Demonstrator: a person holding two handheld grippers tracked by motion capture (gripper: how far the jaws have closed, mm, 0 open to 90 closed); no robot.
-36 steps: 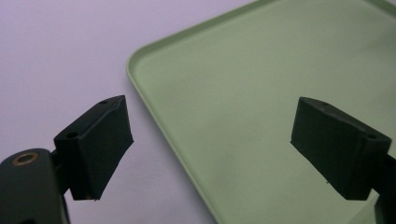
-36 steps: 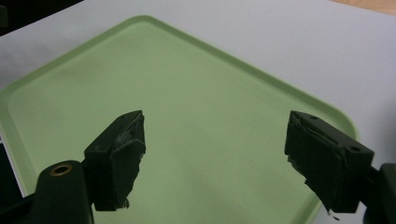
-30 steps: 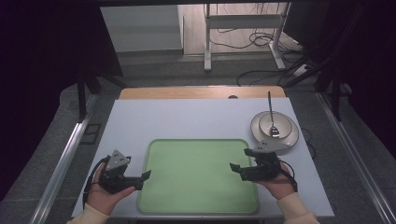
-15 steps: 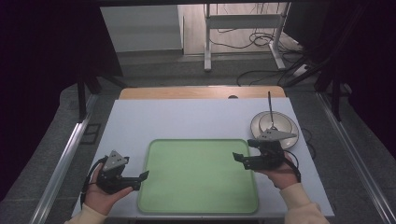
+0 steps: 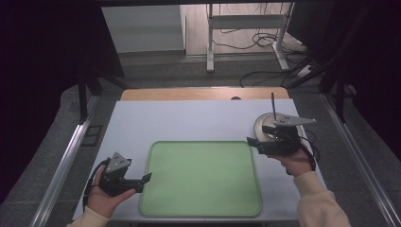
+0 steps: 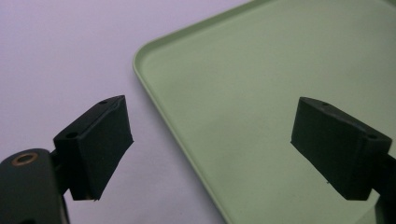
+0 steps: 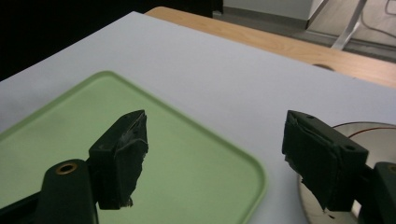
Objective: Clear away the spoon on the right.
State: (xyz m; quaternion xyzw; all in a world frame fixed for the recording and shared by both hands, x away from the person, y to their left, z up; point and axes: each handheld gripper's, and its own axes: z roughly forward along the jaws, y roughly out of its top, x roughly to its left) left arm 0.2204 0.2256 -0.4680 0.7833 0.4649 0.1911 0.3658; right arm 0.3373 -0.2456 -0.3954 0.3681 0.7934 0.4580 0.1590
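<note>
Right now the right gripper (image 5: 253, 143) hangs over the far right corner of the green tray (image 5: 201, 179), beside the round metal dish (image 5: 265, 128) that sits on the white table (image 5: 189, 120) just off that corner. A thin dark rod (image 5: 273, 101) stands up from the dish. In the right gripper view the right gripper (image 7: 215, 158) has its two black jaws spread wide with nothing between them; the tray's rounded corner (image 7: 224, 168) lies below the gap and the rim of the dish (image 7: 369, 128) curves in behind the right-hand jaw. The left gripper (image 5: 145, 178) sits low at the near left of the table, its tips reaching just over the tray's left edge. In the left gripper view the left gripper (image 6: 210, 140) is also wide open and holds nothing, one jaw above the white table (image 6: 60, 51), the other above the tray (image 6: 243, 93), with the tray's raised edge running between them. Each gripper is gripped by a hand with a pale sleeve cuff at the wrist. The tray is bare.
</note>
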